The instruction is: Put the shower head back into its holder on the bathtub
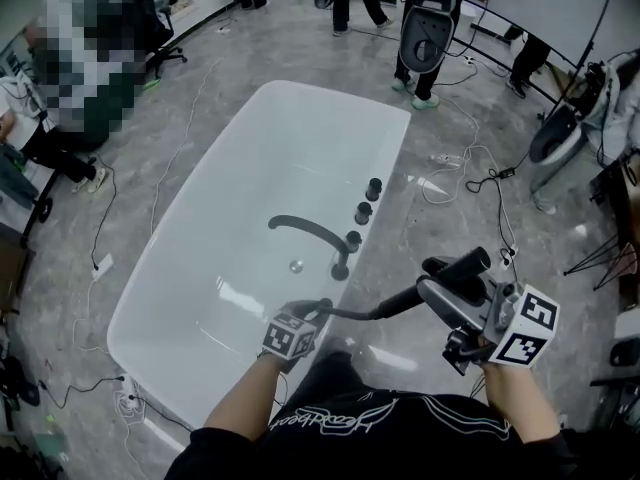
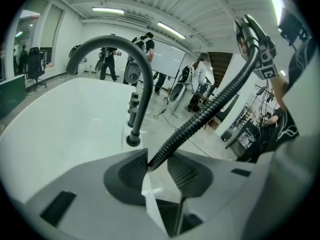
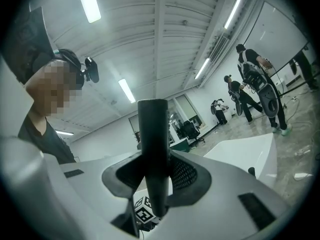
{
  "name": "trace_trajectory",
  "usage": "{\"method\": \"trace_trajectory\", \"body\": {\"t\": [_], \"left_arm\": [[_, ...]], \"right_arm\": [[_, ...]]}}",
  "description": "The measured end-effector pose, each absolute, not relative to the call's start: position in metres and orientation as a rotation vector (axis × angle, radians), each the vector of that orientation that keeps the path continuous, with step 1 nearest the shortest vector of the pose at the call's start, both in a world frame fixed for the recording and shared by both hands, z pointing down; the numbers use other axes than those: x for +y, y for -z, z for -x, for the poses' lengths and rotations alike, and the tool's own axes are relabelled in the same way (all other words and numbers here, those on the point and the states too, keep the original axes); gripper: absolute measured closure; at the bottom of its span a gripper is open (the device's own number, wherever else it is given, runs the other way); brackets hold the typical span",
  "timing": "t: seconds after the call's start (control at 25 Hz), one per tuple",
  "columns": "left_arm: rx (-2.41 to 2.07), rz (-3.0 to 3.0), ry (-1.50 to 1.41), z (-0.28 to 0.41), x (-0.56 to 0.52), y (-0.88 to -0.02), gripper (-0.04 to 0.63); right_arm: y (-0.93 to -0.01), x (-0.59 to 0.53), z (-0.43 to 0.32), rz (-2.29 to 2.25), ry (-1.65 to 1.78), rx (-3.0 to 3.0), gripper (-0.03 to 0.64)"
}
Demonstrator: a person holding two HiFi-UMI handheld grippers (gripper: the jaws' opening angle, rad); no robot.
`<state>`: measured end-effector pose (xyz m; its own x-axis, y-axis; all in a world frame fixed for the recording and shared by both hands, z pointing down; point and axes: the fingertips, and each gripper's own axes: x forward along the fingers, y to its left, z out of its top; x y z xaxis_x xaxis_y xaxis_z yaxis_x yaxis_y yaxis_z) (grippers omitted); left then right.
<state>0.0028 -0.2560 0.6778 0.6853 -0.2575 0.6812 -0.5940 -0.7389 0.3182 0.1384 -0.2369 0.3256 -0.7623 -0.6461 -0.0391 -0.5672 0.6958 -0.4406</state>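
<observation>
The shower head [image 1: 455, 270] is off the tub, held out over the floor just right of the bathtub [image 1: 385, 148] rim, its black handle clenched crosswise in my right gripper [image 1: 447, 296]. It looks like a stiff, smooth, fairly light bar, so I judge the mid-handle grip right, though it could twist in the pads. Its ribbed hose [image 1: 385, 308] is the awkward part: springy and inclined to drag the head sideways. The hose runs down to my left gripper [image 2: 159, 164], whose jaws stand slack around it, not pinching. That gripper sits low at the rim beside the curved spout [image 1: 310, 230] and the knobs [image 1: 362, 212]. I cannot pick out the holder itself.
</observation>
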Motion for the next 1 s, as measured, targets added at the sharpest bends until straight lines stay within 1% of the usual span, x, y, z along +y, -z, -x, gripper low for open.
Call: {"method": "trace_trajectory", "body": {"t": [0.12,0.4,0.44,0.48,0.6,0.68,0.76,1.0], "left_arm": [[-0.66,-2.336,-0.85,0.003,-0.257,-0.685,0.423],[-0.672,-2.317,-0.766,0.018,-0.247,-0.668,0.42],[-0.677,-2.317,-0.735,0.02,-0.245,-0.662,0.425],[-0.685,-2.317,-0.7,0.022,-0.244,-0.654,0.446],[-0.712,-2.331,-0.595,0.03,-0.24,-0.629,0.541],[-0.699,-2.353,-0.531,0.035,-0.235,-0.611,0.578],[-0.688,-2.387,-0.482,0.038,-0.228,-0.592,0.591],[-0.75,-2.467,-0.385,0.033,-0.216,-0.544,0.591]], "right_arm": [[-0.329,-0.24,-0.135,0.985,0.604,2.728,0.486],[-0.349,-0.244,-0.124,1.009,0.624,2.776,0.488],[-0.353,-0.246,-0.123,1.021,0.623,2.783,0.488],[-0.358,-0.249,-0.121,1.039,0.618,2.79,0.488],[-0.37,-0.257,-0.112,1.092,0.591,2.813,0.488],[-0.378,-0.262,-0.102,1.11,0.574,2.836,0.488],[-0.389,-0.265,-0.094,1.116,0.569,2.858,0.488],[-0.429,-0.278,-0.083,1.076,0.565,2.913,0.488]]}}
